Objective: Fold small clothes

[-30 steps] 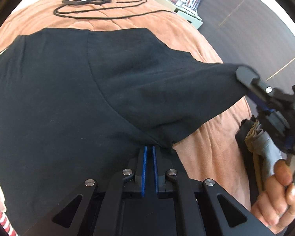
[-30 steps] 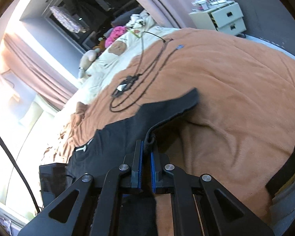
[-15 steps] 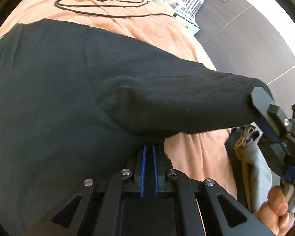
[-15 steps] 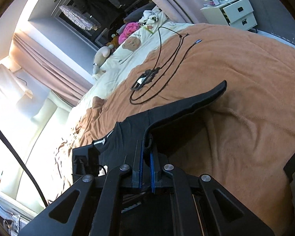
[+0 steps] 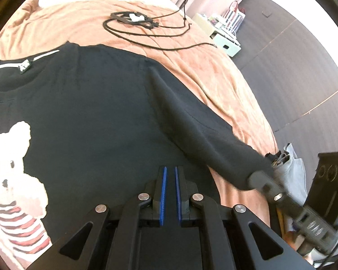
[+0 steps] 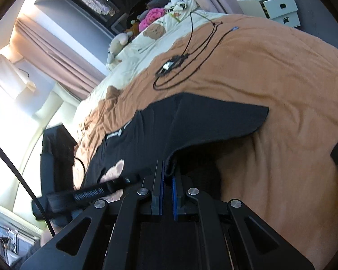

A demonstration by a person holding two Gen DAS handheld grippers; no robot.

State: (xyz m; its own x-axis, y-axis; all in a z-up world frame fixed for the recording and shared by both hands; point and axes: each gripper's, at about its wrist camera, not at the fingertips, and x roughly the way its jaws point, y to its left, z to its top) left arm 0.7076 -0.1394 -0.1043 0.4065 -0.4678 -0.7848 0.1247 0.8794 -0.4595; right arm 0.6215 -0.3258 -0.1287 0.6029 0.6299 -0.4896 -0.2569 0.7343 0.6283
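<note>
My right gripper (image 5: 262, 181) is blurring at the sleeve (image 5: 214, 139) end, hiding its grip there; the bear print (image 5: 11, 168) is running off the frame's left edge.

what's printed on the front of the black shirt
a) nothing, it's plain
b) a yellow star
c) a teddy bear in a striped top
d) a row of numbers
c: in the left wrist view the black shirt carries a white teddy bear print wearing a red-and-white striped top.
</note>
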